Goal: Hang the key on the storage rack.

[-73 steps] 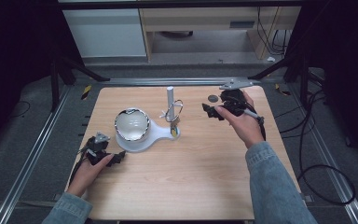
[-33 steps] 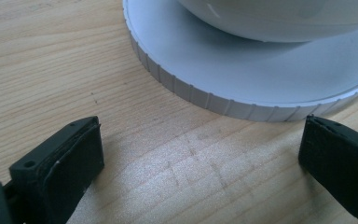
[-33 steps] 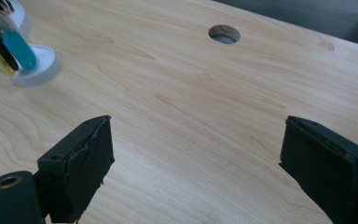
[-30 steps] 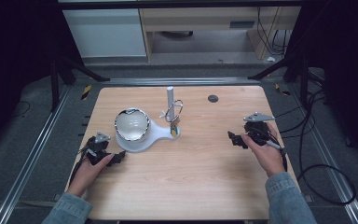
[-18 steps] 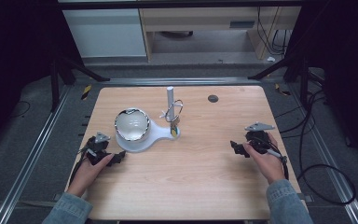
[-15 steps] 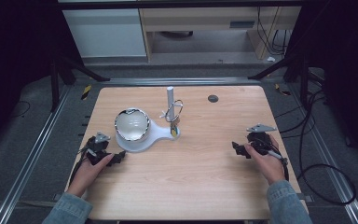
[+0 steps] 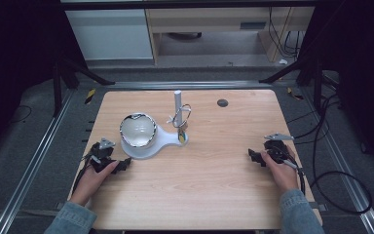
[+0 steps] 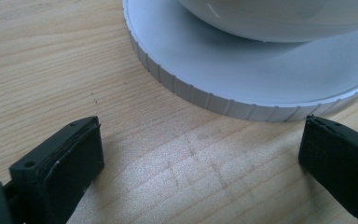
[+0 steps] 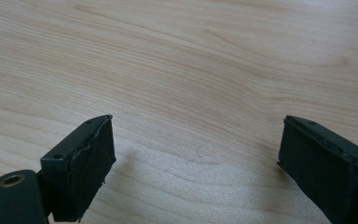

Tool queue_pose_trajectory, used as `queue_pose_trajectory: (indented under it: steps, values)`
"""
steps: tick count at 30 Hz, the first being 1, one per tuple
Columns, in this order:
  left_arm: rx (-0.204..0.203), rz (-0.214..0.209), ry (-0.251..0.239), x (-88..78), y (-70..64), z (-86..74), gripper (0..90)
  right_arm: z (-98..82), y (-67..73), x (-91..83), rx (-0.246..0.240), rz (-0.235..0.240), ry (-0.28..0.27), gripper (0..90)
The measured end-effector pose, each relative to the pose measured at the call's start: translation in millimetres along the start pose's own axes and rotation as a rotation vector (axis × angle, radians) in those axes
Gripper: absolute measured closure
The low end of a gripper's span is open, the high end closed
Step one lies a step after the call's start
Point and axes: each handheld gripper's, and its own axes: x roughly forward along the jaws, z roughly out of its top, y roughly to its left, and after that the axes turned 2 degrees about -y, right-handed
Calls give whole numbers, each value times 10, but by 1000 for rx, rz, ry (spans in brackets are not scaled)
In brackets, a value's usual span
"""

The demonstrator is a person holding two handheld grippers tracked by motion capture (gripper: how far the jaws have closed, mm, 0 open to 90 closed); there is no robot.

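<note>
Resting at 8 o'clock of the white base (image 8: pixel 242 70), the left gripper (image 8: pixel 200 158) stands spread and empty; the right gripper (image 9: pixel 196 154) too. The bowl (image 7: pixel 138 130) looks smooth and fragile: better to hold the ribbed rim.

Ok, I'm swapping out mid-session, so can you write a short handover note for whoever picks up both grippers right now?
Left gripper: jaws open, holding nothing, resting on the light wooden table just short of the ribbed rim of the white round base.
Right gripper: jaws open, holding nothing, over bare wood near the right edge.
The glossy white bowl sits on that base; a grey upright post with a wire loop stands at the base's narrow end. A small dark disc lies at the far right.
Done: nothing gripped. Left: whatever handling of the bowl follows.
</note>
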Motion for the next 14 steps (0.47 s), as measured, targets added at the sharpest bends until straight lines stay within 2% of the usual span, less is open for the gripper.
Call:
queue_pose_trajectory:
  steps: [5, 8, 14]
  values:
    - [0, 0, 0, 0, 0, 0, 0, -18, 5, 27, 2, -13, 7, 92]
    - [0, 0, 0, 0, 0, 0, 0, -16, 40, 40, -26, -26, 18, 78]
    - [0, 0, 2, -1, 0, 1, 0, -8, 113, 61, -5, -46, 32, 24]
